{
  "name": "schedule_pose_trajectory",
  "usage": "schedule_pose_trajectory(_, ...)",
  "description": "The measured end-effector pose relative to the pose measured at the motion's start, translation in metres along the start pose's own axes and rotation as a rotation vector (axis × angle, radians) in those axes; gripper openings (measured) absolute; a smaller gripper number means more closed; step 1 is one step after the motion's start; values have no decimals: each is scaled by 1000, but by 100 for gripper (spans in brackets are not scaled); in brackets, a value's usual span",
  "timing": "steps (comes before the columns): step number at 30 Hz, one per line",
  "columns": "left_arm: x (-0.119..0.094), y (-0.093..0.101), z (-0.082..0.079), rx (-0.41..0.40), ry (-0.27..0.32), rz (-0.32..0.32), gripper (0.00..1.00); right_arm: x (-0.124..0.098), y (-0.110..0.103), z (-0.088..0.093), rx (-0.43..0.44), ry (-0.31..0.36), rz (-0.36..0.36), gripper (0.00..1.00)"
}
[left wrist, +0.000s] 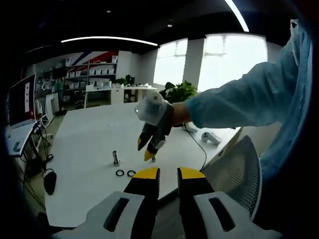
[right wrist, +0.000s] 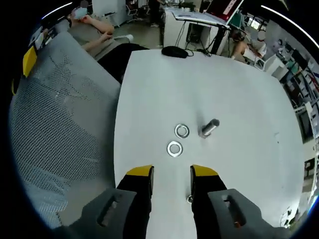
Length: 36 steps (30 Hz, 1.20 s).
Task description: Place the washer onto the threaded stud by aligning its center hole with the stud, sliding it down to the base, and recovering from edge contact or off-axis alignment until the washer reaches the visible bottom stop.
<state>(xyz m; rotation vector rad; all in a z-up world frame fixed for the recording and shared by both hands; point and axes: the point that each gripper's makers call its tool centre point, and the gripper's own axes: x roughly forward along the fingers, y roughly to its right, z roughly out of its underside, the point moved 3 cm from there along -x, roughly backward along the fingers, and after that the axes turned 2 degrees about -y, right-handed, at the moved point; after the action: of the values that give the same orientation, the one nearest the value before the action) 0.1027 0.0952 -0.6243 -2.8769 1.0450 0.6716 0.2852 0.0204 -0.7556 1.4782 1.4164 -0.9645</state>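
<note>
On the white counter (right wrist: 239, 84) two washers (right wrist: 182, 131) lie beside the threaded stud (right wrist: 209, 128); both claws, left (left wrist: 168, 173) and right (right wrist: 171, 172), gape empty; no writing legible.

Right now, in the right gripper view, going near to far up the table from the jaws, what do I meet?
Right gripper → small part between the jaws, too small to identify → nearer washer → farther washer → threaded stud, roughly level with it → black mouse at the far edge.

left view low, distant; right view overhead; shared table (left wrist: 84, 144)
</note>
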Motion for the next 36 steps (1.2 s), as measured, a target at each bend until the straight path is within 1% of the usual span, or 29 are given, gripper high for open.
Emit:
schedule_pose_trajectory(3, 2, 2, 1, 15, -9, -3, 12, 11, 0, -8, -26, -13, 1, 30)
schedule_pose_trajectory(6, 2, 1, 2, 28, -17, -12, 12, 28, 4, -14, -23, -30, -9, 30)
schedule_pose_trajectory(10, 0, -2, 0, 11, 3, -22, 11, 52, 8, -10, -27, -83, -29, 30)
schedule_pose_trajectory(13, -1, -5, -1, -2, 11, -25, 10, 66, 11, -6, -15, -107, -38, 30)
schedule_pose_trajectory(16, -3, -7, -3, -21, 33, -28, 10, 77, 14, -4, 13, -122, -51, 30)
schedule_pose_trajectory(18, -4, -10, -2, -35, 33, -37, 9, 85, 17, -3, 21, -129, -51, 30)
schedule_pose_trajectory(23, -3, -11, -3, -56, 40, -41, 8, 95, 21, -3, 48, -148, -53, 31)
schedule_pose_trajectory(27, -3, -11, -3, -59, 43, -39, 8, 100, 20, -2, 40, -160, -58, 31)
schedule_pose_trajectory(32, -4, -11, -4, -69, 52, -39, 8, 102, 18, 0, 29, -166, -53, 30)
schedule_pose_trajectory(36, -4, -9, -3, -65, 51, -36, 8, 102, 17, -1, 28, -160, -52, 30)
